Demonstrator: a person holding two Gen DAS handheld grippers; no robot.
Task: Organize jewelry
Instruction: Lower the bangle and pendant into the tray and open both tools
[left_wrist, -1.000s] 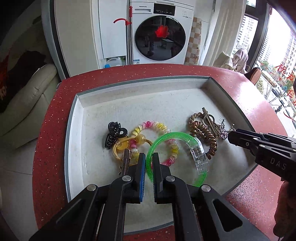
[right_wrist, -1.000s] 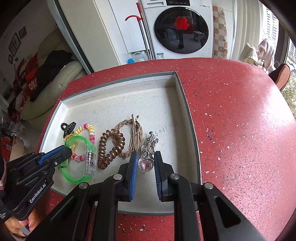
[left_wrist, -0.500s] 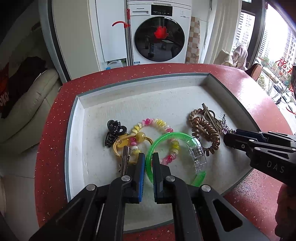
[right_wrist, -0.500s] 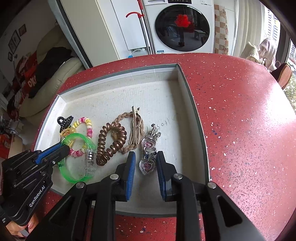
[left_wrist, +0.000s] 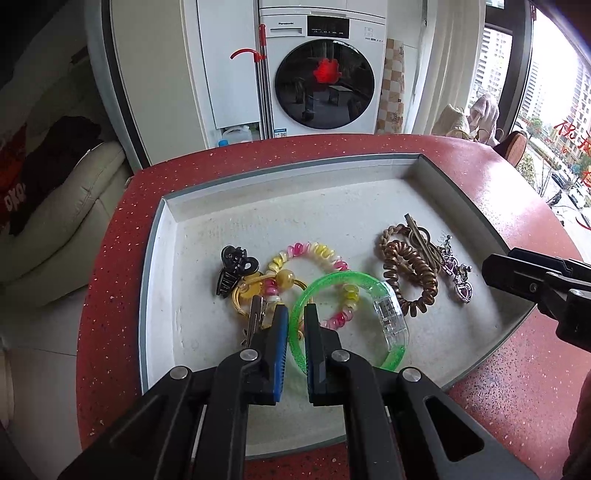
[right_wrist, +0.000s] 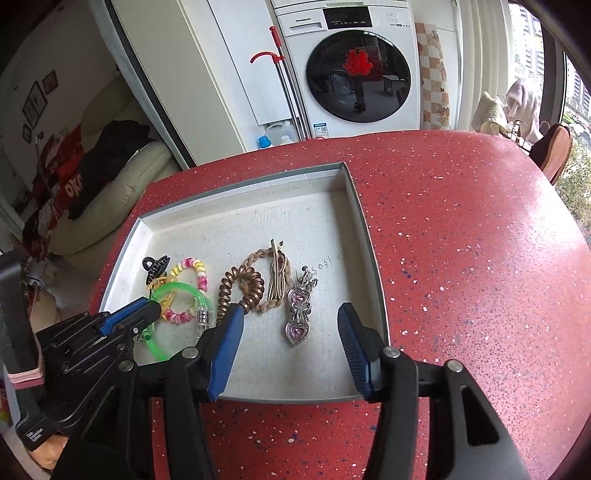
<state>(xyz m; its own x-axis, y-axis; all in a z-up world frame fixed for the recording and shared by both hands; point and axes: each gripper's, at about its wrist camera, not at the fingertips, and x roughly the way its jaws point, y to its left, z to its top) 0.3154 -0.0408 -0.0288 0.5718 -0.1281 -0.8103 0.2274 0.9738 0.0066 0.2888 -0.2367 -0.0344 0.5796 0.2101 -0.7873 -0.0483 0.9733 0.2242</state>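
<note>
Operator: Left gripper (left_wrist: 295, 317) status?

Technician: Jaws are nearly closed on the near-left rim of the green bangle (left_wrist: 354, 295), at lower centre of the left wrist frame. One blue pad sits outside the rim, the other inside. The bangle lies on the floor of the tray (left_wrist: 162, 258).

Operator: Right gripper (right_wrist: 291, 321) status?

Technician: Jaws are spread wide and hold nothing. In the right wrist frame they sit above the near part of the tray, one blue pad at lower centre-left, one at lower centre-right. The heart pendant (right_wrist: 296, 328) lies on the tray floor between them, touching neither pad.

Operator: Item layout in the tray?

Technician: Left wrist frame, left to right: black claw clip (left_wrist: 231, 269); yellow bead tie (left_wrist: 280, 278) just beside it; pink-and-yellow coil bracelet (left_wrist: 314, 254) overlapped by the bangle; brown coil tie (left_wrist: 410, 273); tan braided band (left_wrist: 388, 234) behind it with a metal clip (left_wrist: 417, 230) across it. A metal hair clip (left_wrist: 255, 314) lies just left of the left gripper.

Operator: Tray position?

Technician: It rests on the red speckled worktop (right_wrist: 461, 258), left of centre in the right wrist frame. A washing machine (right_wrist: 362, 66) occupies the upper centre background.
</note>
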